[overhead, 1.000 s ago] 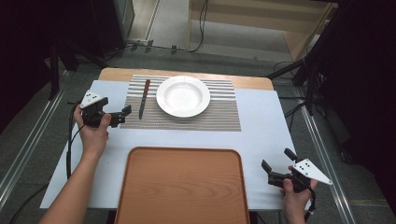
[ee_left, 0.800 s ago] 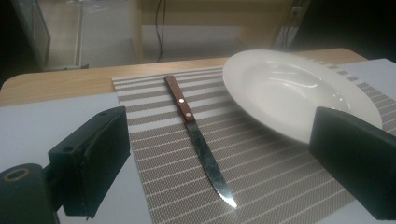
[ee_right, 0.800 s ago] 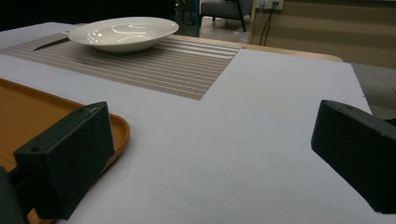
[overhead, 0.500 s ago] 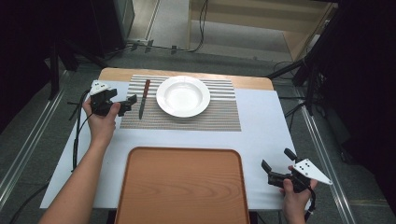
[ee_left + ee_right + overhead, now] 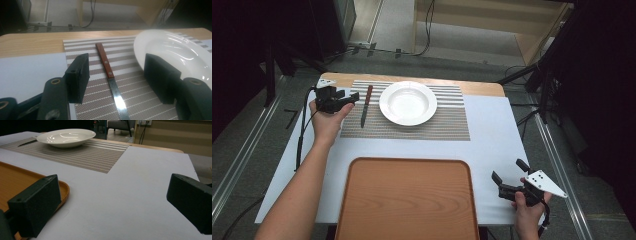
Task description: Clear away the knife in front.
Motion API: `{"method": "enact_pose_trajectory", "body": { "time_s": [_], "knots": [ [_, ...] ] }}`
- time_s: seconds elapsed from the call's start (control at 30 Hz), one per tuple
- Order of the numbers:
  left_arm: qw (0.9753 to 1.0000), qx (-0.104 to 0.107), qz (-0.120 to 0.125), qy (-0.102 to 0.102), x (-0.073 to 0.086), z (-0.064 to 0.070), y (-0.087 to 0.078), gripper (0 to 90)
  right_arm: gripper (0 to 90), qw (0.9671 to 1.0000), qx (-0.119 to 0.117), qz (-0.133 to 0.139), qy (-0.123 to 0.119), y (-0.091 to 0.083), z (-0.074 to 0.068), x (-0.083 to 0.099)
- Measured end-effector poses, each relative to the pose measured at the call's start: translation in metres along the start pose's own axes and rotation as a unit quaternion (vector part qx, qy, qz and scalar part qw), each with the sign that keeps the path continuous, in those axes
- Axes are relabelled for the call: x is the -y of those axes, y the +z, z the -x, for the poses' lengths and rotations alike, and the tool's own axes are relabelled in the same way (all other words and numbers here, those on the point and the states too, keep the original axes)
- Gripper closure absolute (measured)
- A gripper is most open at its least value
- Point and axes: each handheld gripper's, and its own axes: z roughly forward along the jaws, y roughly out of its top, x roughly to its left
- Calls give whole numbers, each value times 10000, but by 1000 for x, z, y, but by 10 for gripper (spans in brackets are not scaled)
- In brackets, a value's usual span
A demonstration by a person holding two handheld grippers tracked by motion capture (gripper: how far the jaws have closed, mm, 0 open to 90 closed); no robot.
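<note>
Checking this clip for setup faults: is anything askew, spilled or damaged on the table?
Nothing stands out. The white ceramic plate sits empty on the striped grey placemat, the wooden-handled knife lies flat beside it, slightly slanted, and the wooden tray is bare. No spills or damage visible.

Light falls from overhead onto the table (image 5: 492, 125), leaving the room along its left and right edges nearly black. Glare streaks the white plate (image 5: 180, 50), and the knife (image 5: 110, 80) blade shines. The near black jaws are soft and out of focus.
</note>
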Motion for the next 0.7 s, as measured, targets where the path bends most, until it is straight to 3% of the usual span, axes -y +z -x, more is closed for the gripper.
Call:
{"method": "enact_pose_trajectory", "body": {
  "time_s": [0.1, 0.43, 0.53, 0.7],
  "knots": [
    [9995, -76, -296, -37, -2, 1, 13, 423, 0, 10000, 4, -9, 8, 0, 0, 0],
    [9973, -132, -712, -126, -8, 0, 40, 516, 0, 10000, -2, -2, 5, 0, 0, 0],
    [9953, -145, -944, -136, -11, 1, 50, 549, 0, 10000, -6, -2, 10, 0, 0, 0],
    [9936, -171, -1105, -151, -13, 3, 58, 596, 0, 10000, -17, 5, 13, 0, 1, 0]
  ]
}}
